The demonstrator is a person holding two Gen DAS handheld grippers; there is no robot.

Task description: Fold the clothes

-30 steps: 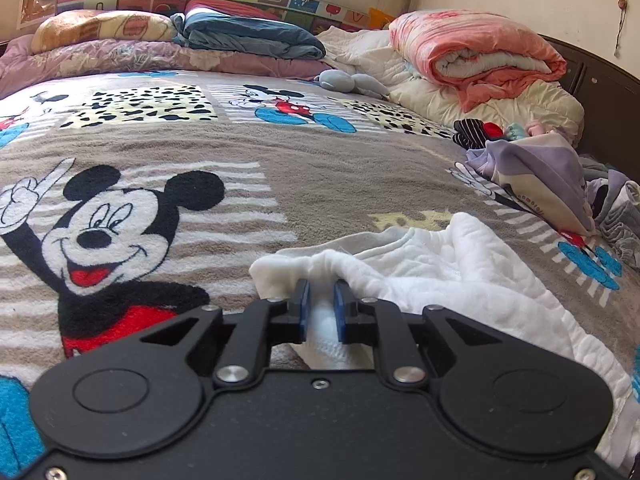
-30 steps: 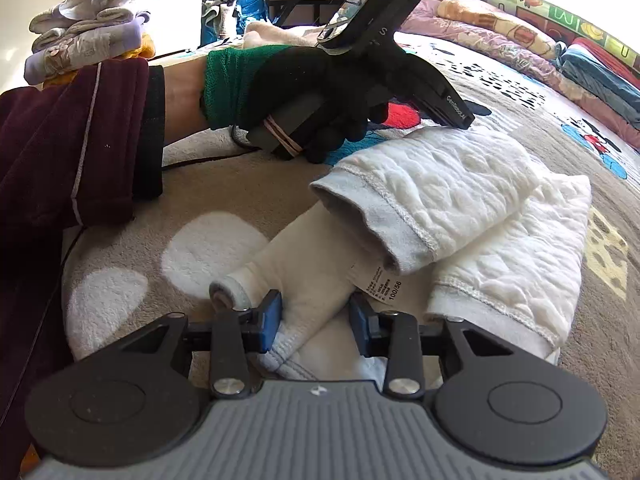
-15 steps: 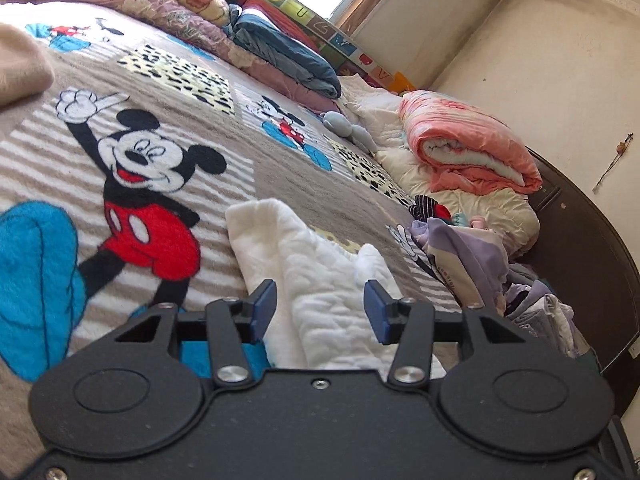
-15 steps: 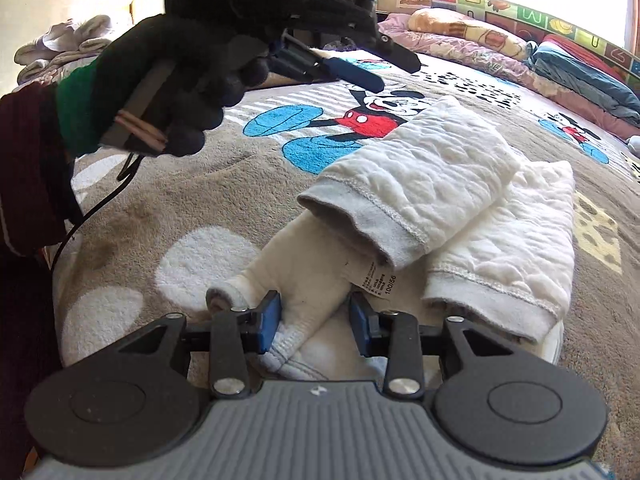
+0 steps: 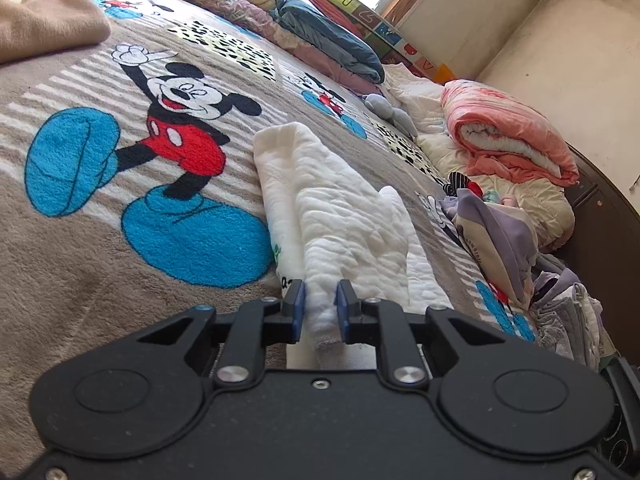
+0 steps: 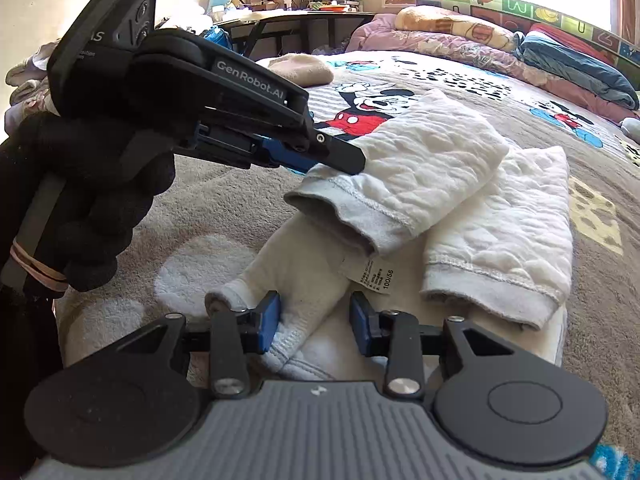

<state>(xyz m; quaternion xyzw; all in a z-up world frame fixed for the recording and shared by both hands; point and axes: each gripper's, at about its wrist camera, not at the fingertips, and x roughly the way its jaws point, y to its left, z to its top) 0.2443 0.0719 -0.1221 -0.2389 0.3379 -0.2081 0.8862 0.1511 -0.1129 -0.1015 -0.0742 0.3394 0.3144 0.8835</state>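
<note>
Bed blanket bears white pants; left tool pinches them, right tool straddles them unclamped.

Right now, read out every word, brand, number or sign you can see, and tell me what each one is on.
"GenRobot.AI": side of the left gripper, seen from the right wrist.
"100/56": care tag of the white garment.
Smaller print on that tag: too small to read.
Big letters, among them "W" and "J": the coloured mat behind the bed; the rest unclear.
Print on the garment's hem by the left gripper: cut off, unreadable.
</note>
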